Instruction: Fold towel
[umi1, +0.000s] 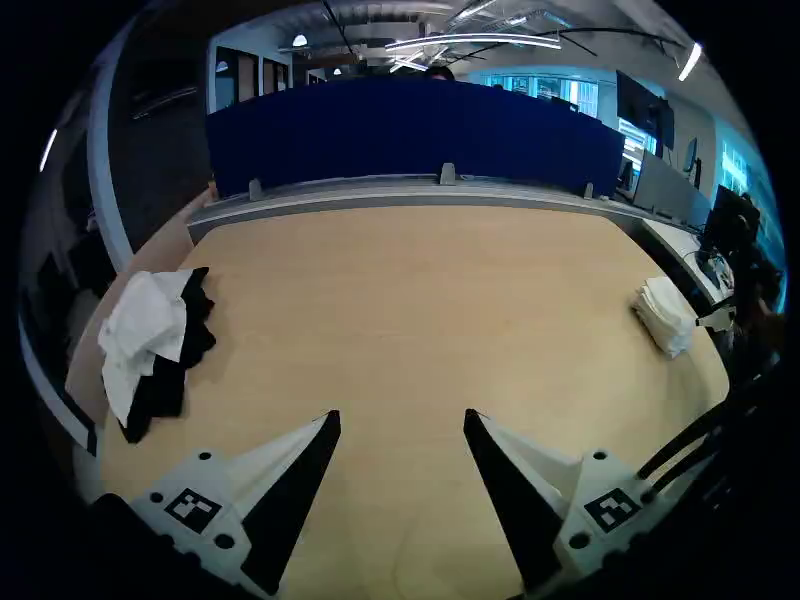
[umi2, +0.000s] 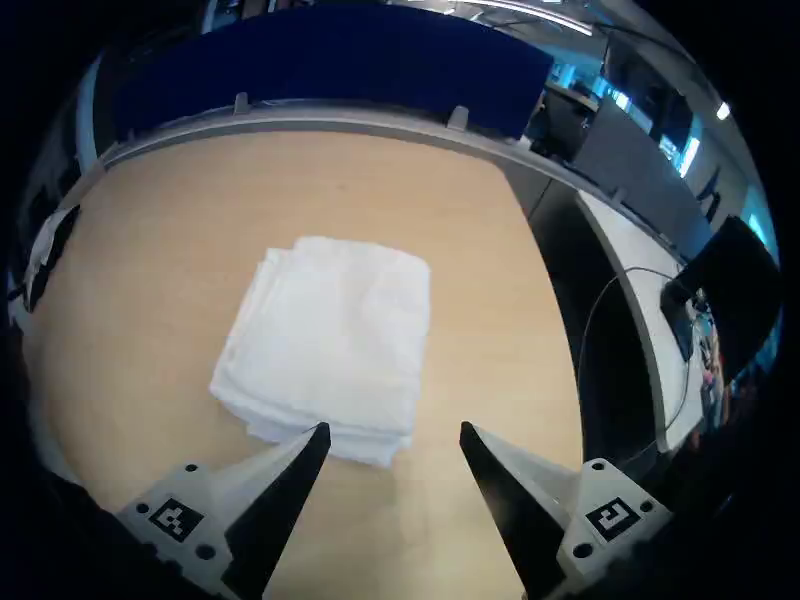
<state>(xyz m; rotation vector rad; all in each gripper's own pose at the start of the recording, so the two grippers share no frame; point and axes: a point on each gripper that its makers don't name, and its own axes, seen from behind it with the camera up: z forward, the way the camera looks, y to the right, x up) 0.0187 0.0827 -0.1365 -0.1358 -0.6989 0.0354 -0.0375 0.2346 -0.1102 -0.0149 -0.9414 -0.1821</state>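
A stack of folded white towels (umi2: 330, 340) lies flat on the light wood table (umi2: 200, 230) in the right gripper view, just beyond my right gripper (umi2: 393, 428), which is open and empty, its left fingertip at the stack's near edge. The same stack (umi1: 668, 315) sits at the table's far right in the left gripper view. My left gripper (umi1: 402, 413) hangs open over bare tabletop (umi1: 420, 300), holding nothing. A loose pile of white and black cloths (umi1: 152, 345) rests at the left edge of the table; it also peeks in at far left as cloths (umi2: 45, 250) in the right gripper view.
A blue partition (umi1: 410, 135) on a grey rail closes the table's far side. Beyond the right edge stand neighbouring desks with dark monitors (umi2: 725, 270) and cables (umi2: 620, 300). The table's right edge (umi2: 560, 330) drops off close to the folded stack.
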